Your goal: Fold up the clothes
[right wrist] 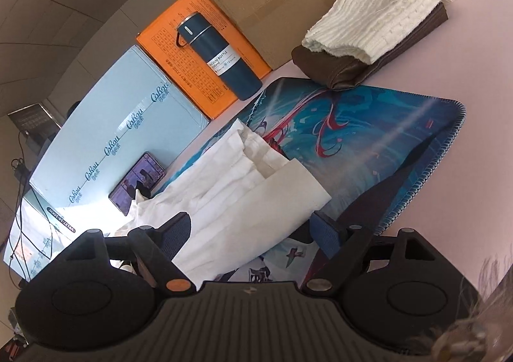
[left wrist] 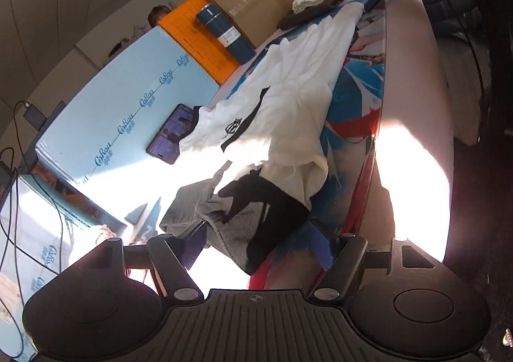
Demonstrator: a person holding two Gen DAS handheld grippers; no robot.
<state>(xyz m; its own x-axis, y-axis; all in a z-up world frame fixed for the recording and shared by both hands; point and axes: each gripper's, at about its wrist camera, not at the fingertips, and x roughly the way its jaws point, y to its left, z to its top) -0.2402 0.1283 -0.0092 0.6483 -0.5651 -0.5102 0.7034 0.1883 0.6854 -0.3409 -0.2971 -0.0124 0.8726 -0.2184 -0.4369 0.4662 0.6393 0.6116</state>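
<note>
Hovering both grippers, I see the left gripper [left wrist: 259, 241] spread wide over grey and black clothes [left wrist: 231, 217], gripping nothing; the right gripper [right wrist: 253, 230] gapes around the white shirt [right wrist: 243, 188] on the desk's mat [right wrist: 368, 143]

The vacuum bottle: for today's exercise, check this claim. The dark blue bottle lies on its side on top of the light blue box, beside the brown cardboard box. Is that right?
Not quite. The vacuum bottle does lie on its side, but it rests on the orange box, not the light blue box. The cardboard box is beside it, as stated. The right wrist view shows this most clearly.
</note>
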